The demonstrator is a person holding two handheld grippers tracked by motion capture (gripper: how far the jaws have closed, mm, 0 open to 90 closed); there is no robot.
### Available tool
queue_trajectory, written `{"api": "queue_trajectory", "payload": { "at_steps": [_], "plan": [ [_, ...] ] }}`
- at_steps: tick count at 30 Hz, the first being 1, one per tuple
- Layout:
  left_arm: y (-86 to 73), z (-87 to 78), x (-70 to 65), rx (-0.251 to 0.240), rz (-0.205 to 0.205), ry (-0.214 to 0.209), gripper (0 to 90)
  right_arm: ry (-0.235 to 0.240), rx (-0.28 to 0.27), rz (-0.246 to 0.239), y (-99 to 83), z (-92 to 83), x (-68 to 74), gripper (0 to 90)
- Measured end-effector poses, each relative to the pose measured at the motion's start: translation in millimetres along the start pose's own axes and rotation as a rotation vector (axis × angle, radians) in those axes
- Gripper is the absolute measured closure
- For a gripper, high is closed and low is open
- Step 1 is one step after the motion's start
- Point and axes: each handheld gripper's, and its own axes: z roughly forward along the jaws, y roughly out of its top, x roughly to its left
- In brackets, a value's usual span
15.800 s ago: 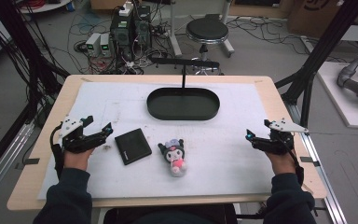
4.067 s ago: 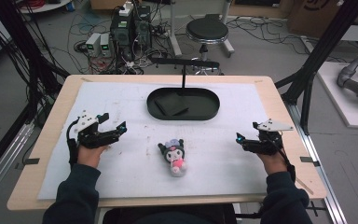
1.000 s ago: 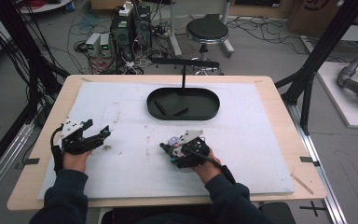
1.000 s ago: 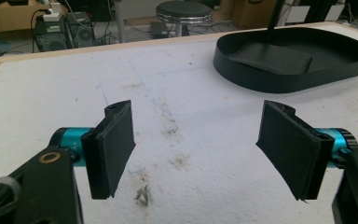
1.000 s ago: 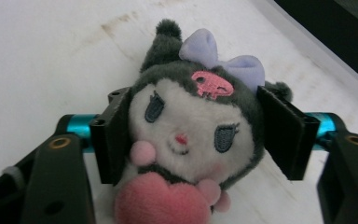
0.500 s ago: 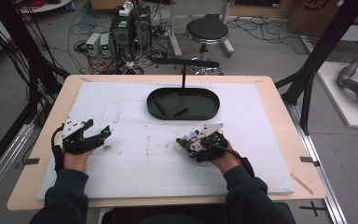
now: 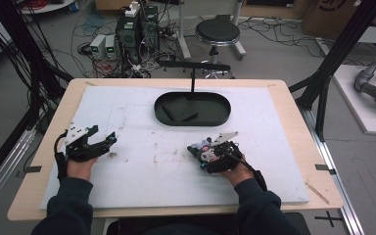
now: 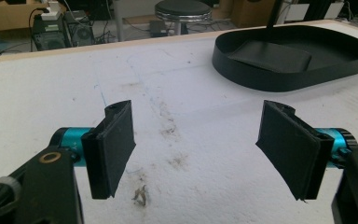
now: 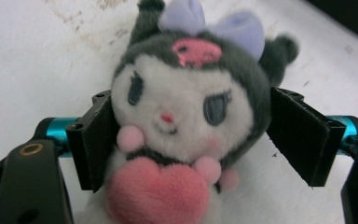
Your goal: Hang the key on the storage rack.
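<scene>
A white mat (image 7: 142, 117) covers the wooden table, with a black oval tray (image 7: 193, 108) near its far edge as the landmark. Just in front of the tray, the soft toy (image 9: 186, 121) lies between the right gripper (image 7: 206, 154), whose jaws have just been opening and stand apart, one pad brushing its fur. The left gripper (image 7: 94, 143), well to the tray's left, gapes wide over bare mat.

This is a lab or robotics workshop. Beyond the wooden table (image 7: 293, 112) at twelve o'clock, computer towers (image 7: 137, 32) sit on the floor among tangled cables (image 7: 44, 49), with a round stool (image 7: 217, 33) at one o'clock and black frame struts (image 7: 338, 54) at two o'clock.
</scene>
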Motion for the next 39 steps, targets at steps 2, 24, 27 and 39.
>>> {"api": "queue_trajectory", "payload": {
  "at_steps": [2, 24, 27, 39],
  "plan": [
    [-0.1, 0.2, -0.2, -0.001, -0.003, -0.001, 26.8, 0.007, 0.033, 0.012, -0.3, 1.6, 2.0, 25.5],
    [-0.2, 0.7, -0.2, 0.003, -0.002, 0.000, 26.8, -0.004, -0.097, 0.009, 10.2, -24.4, -18.4, 37.1],
    [0.0, 0.6, -0.1, 0.002, -0.003, 0.001, 26.8, 0.021, -0.124, 0.033, 21.4, -37.1, -36.9, 37.0],
    [0.3, 1.4, 1.9, -0.005, -0.005, -0.002, 27.0, -0.022, -0.155, 0.041, 77.9, -82.3, -91.0, 36.5]
  ]
}}
